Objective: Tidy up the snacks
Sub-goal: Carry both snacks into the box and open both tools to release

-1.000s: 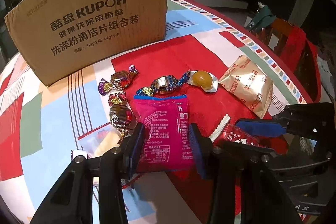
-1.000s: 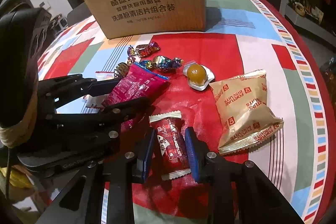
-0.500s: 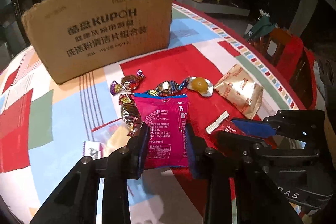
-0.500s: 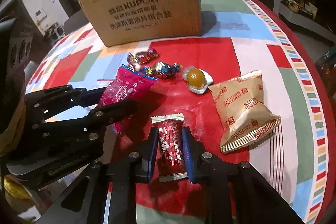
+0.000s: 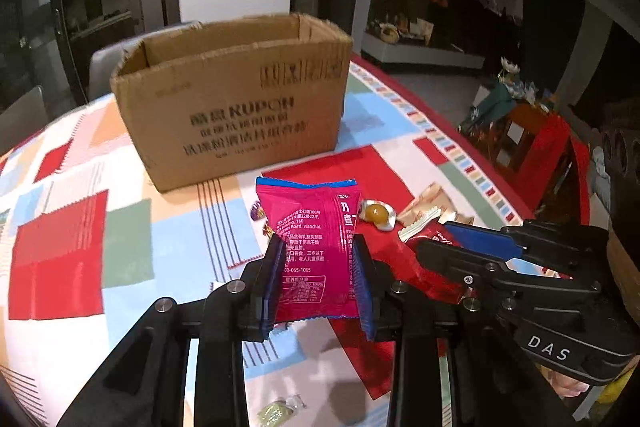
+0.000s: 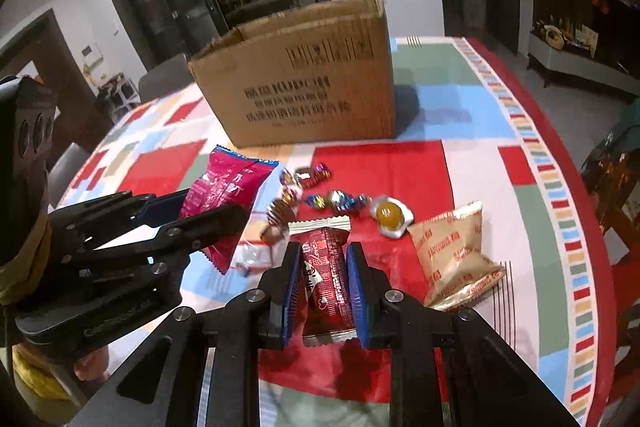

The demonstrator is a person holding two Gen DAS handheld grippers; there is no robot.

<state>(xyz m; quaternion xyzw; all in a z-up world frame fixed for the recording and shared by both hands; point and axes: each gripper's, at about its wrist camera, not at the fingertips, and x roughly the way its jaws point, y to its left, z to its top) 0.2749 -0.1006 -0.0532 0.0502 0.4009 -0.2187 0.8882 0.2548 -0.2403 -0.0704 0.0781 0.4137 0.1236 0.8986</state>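
Near the open cardboard box, on its camera side, both claws were loaded. Left claw was pinched shut on a magenta snack packet, pads gripping its two long edges, packet raised off the surface. Right claw was clamped on a small red foil-wrapped bar with white crimped ends, likewise held by its sides. Both sets of jaws had just been closing onto these wrappers.

Handling, as judged: both packets light, soft, crinkly film; the magenta one bowed slightly between the pads. Slippery foil, so a side grip across the middle looked safest; contents possibly crushable.

Left behind on the surface in front of the box: several twisted foil candies, shiny and faceted; a round amber jelly in a clear cup; a beige pillow-shaped biscuit bag with serrated seams. Tablecloth was glossy, patterned in red, blue and green blocks. Box corrugated, stiff, top open.
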